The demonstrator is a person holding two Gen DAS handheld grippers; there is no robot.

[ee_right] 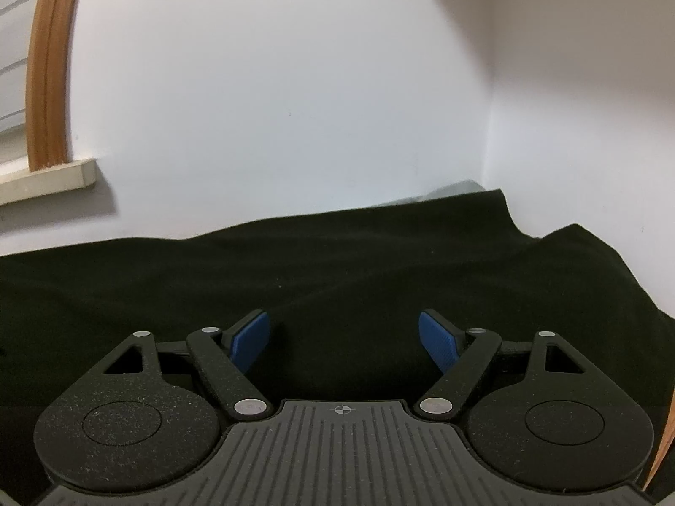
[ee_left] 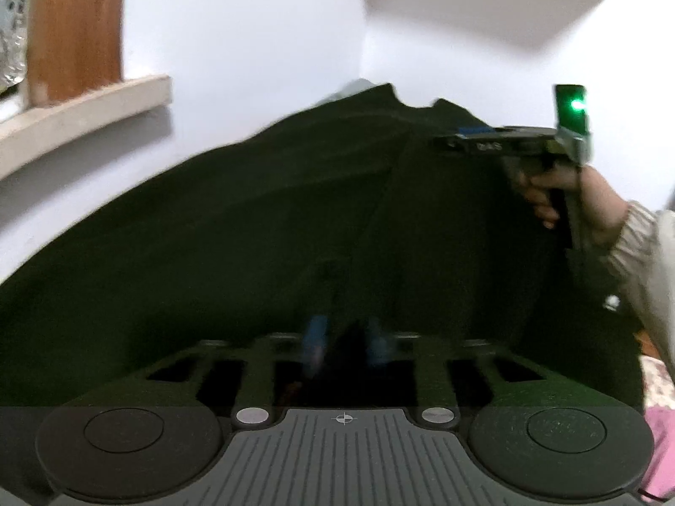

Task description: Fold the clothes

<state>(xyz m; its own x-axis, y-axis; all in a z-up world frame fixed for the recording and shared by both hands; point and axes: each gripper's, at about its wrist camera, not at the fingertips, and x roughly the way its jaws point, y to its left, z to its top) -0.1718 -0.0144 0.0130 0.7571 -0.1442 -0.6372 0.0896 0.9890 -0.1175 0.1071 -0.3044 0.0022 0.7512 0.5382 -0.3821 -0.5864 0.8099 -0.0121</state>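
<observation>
A dark green, almost black garment (ee_left: 253,219) lies spread out in front of a white wall, and the right wrist view shows its wrinkled far edge (ee_right: 337,261). My left gripper (ee_left: 345,348) is low over the garment's near part. Its blurred blue pads (ee_left: 314,350) stand close together, with a dark fold of the cloth pinched between them. A hand holds my right gripper (ee_left: 464,137) above the garment's right side. In its own view the right gripper (ee_right: 344,333) is open, blue pads (ee_right: 251,339) wide apart, with nothing between them and the cloth below.
A pale ledge (ee_left: 84,105) with a wooden frame (ee_left: 76,21) juts from the wall at the left. The walls meet in a corner (ee_right: 489,126) behind the garment. Pink and floral fabric (ee_left: 662,421) lies at the right edge. A light sleeve (ee_left: 641,244) reaches in from the right.
</observation>
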